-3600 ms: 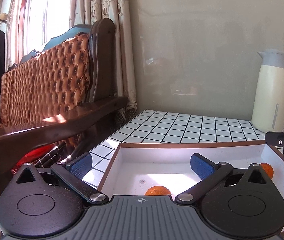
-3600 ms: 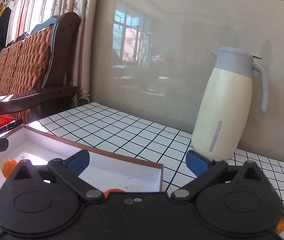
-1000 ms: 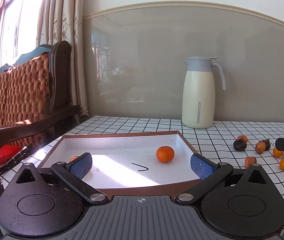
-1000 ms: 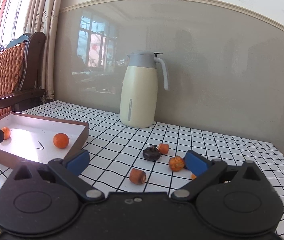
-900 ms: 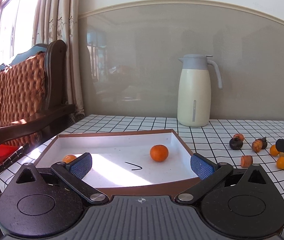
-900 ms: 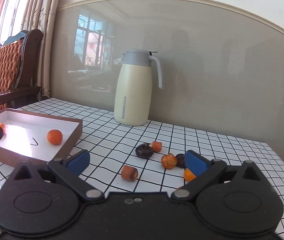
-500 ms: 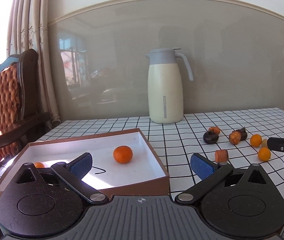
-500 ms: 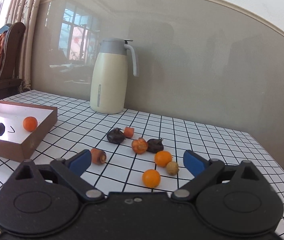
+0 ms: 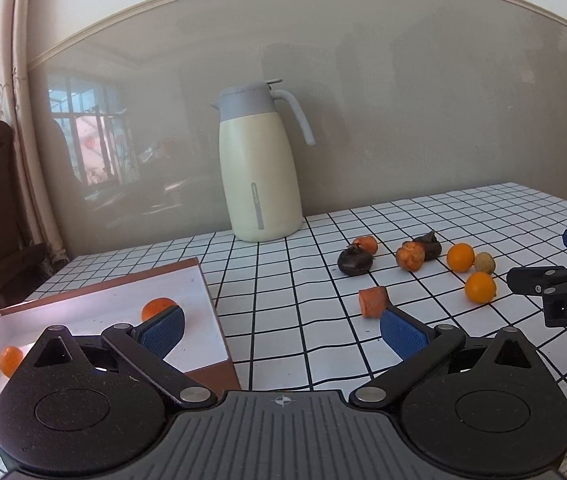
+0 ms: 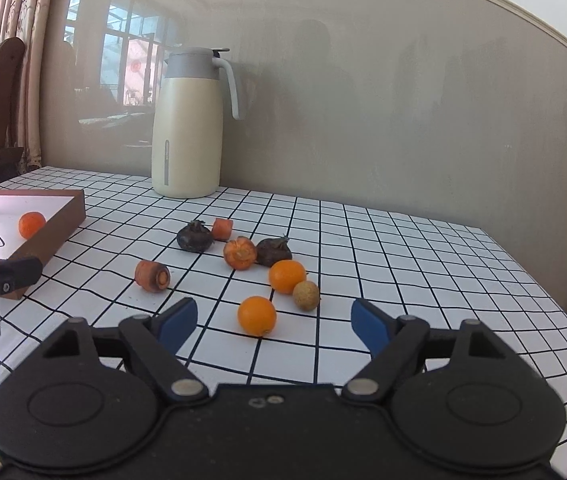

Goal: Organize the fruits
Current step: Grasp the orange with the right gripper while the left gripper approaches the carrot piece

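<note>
Nearest the right gripper [image 10: 271,320] is a small orange [image 10: 256,315], lying on the checked tablecloth [image 10: 403,264] just ahead of the blue pads and a little left of the midline between them. The jaws stand apart with nothing between them; they have just been closing in, though the pads are not yet level with the fruit. That is the relation the coming move turns on, in my judgement: the orange lies straight ahead and slightly left, so a short push forward should bring it inside the gap. It is round, so it has no long axis to line up with.

Just beyond it sit a pale brown fruit [image 10: 306,295] and a second orange [image 10: 287,276], touching each other (close enough that a wide grab might catch one of them too). Further off to the left lies a carrot stub [image 10: 152,276], then another cut carrot piece [image 10: 239,254], two dark fruits [image 10: 194,237] and a small carrot piece [image 10: 222,228].

The left gripper [image 9: 282,330] is also wide apart and empty, with the carrot stub just past its right pad; the near orange is clearly closer to the right hand. To the left stands the brown box [image 10: 67,216], holding two oranges [image 9: 158,306]. At the back, against the wall, is a cream jug [image 10: 186,124].
</note>
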A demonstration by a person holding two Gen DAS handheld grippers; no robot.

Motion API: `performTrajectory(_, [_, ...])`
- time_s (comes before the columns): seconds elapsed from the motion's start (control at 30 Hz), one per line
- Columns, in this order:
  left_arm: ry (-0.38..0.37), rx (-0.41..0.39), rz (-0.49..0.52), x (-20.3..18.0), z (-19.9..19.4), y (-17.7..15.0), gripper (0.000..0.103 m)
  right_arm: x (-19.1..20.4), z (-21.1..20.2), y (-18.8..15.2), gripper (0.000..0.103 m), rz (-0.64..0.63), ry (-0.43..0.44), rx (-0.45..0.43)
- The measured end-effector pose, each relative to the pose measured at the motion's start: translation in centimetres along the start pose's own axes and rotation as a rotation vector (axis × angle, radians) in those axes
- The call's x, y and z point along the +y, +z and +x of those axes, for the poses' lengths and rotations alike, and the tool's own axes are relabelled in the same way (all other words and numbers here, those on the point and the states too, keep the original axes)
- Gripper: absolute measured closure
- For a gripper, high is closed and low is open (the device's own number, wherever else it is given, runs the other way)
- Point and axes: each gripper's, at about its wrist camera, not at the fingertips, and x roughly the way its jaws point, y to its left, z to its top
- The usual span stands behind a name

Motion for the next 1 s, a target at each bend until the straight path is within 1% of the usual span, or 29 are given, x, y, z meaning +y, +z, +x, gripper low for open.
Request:
performTrajectory(0.17, [-0.042,0.022,-0.046,-1.1,1.6,0.4,0.000,-0.1,1.0,-0.3,0.031,0.014,0.000,0.016])
performTrajectory(0.27, [-0.062,0.019,-0.030,-2.2,2.1,0.4,0.000,-0.2,1.8,-0.5,0.038,0.018,0.007,0.040])
performTrajectory(0.37, [-0.075,0.015,-0.019,-2.9,2.5,0.4,0.000,-0.3,2.3,-0.5,0.038,0.014,0.009,0.043])
performTrajectory(0.43, [-0.076,0.020,-0.021,-3.1,3.0,0.4,0.000,-0.4,2.8,-0.5,0.042,0.013,0.006,0.043])
performTrajectory(0.5, [-0.084,0.031,-0.031,-3.1,3.5,0.5,0.000,-0.6,3.5,-0.5,0.043,0.011,0.002,0.050])
performTrajectory(0.57, [-0.088,0.040,-0.031,-3.2,4.3,0.5,0.000,-0.7,4.3,-0.5,0.049,0.010,0.005,0.068])
performTrajectory(0.6, [-0.091,0.046,-0.029,-3.4,4.8,0.6,0.000,-0.8,4.6,-0.5,0.050,0.013,0.010,0.076])
performTrajectory(0.67, [-0.095,0.063,-0.015,-3.9,5.8,0.7,0.000,-0.9,5.0,-0.5,0.051,0.018,0.021,0.085])
performTrajectory(0.73, [-0.081,0.094,0.015,-4.7,6.9,0.7,0.000,-0.8,5.5,-0.4,0.052,0.015,0.038,0.099])
performTrajectory(0.8, [-0.085,0.112,0.014,-5.0,7.5,0.7,0.000,-0.7,5.7,-0.3,0.058,0.009,0.039,0.106])
performTrajectory(0.83, [-0.086,0.117,0.009,-5.1,7.8,0.7,0.002,-0.7,5.8,-0.3,0.060,0.012,0.044,0.110])
performTrajectory(0.87, [-0.092,0.122,0.005,-5.1,8.0,0.8,0.004,-0.8,6.1,-0.2,0.060,0.020,0.051,0.115])
performTrajectory(0.93, [-0.103,0.133,-0.003,-5.2,8.6,0.9,0.011,-0.9,6.3,0.0,0.060,0.022,0.061,0.116])
performTrajectory(1.0, [-0.112,0.148,-0.004,-5.3,9.0,1.0,0.015,-0.8,6.5,0.0,0.061,0.015,0.077,0.115])
